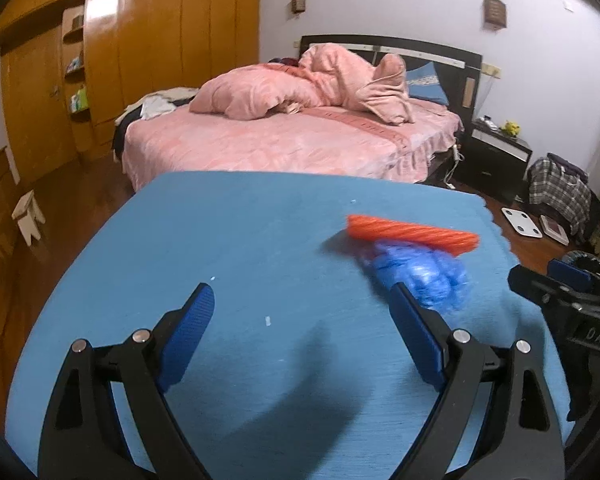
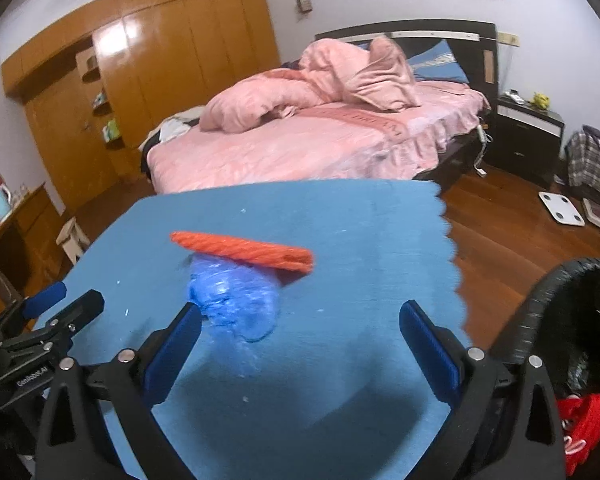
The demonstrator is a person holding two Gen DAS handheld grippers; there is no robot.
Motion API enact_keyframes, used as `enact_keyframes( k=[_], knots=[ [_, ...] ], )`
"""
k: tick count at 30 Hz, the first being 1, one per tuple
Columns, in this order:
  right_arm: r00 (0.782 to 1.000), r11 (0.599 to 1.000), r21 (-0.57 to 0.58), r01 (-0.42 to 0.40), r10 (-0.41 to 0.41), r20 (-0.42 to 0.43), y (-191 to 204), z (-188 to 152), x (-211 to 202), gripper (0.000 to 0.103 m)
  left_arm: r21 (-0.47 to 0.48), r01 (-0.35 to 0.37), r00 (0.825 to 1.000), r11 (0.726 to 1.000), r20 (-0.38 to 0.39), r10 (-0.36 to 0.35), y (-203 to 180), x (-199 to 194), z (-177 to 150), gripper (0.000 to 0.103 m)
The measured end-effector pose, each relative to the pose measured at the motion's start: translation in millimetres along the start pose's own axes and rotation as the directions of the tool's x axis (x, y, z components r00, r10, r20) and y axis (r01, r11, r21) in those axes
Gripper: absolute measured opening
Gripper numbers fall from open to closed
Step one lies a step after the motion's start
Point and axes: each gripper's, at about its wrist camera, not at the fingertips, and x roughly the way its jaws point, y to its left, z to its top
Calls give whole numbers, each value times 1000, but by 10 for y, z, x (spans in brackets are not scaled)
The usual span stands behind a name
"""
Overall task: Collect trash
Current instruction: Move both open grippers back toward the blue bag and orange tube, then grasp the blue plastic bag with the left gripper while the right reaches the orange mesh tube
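On the blue worktop (image 1: 260, 240), the orange wrapper (image 1: 414, 234) and crumpled blue plastic (image 1: 424, 276) lie near its right edge, just beyond both wide, empty claws, the left claw (image 1: 302, 306) and the right claw (image 2: 300, 322).

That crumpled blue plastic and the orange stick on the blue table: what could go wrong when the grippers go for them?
1. The orange stick lies partly over the blue plastic, so grabbing the plastic could flip the stick away.
2. The left gripper and right gripper, both open, approach the same spot and might bump.
3. The stick sits near the scalloped edge of the table and could roll off, missing the black bin.
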Motion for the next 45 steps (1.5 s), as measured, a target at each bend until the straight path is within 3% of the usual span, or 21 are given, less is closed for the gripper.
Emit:
enact_keyframes(
  k=[7, 14, 21, 24, 26, 30, 32, 38, 45],
  knots=[
    [999, 999, -19, 46, -46, -7, -33, 21, 104, 97, -23, 20, 1000, 1000, -14, -21, -28, 110, 7, 87],
    [995, 994, 38, 105, -105, -4, -386, 143, 145, 96, -3, 85, 996, 996, -30, -85, -358, 308, 67, 87],
    [994, 992, 63, 109, -110, -2, -539, 156, 171, 96, 10, 150, 984, 989, -102, -148, -691, 626, 87, 81],
    [994, 992, 69, 109, -109, -5, -582, 155, 181, 96, 12, 169, 976, 986, -141, -166, -778, 761, 72, 72],
    [994, 991, 71, 110, -110, -7, -595, 154, 190, 96, 9, 194, 967, 981, -171, -189, -815, 845, 55, 53],
    [994, 991, 75, 110, -109, -10, -619, 129, 176, 96, 21, 228, 961, 974, -168, -221, -874, 855, 44, 40],
    [994, 991, 75, 109, -108, -10, -624, 128, 177, 96, 23, 228, 963, 973, -156, -221, -876, 825, 38, 35],
    [995, 993, 68, 99, -99, -8, -597, 118, 178, 96, 30, 232, 967, 972, -118, -228, -717, 609, 43, 34],
    [998, 997, 47, 66, -66, -9, -390, 134, 247, 96, 33, 122, 988, 992, -98, -119, -239, 414, -3, 34]
  ],
)
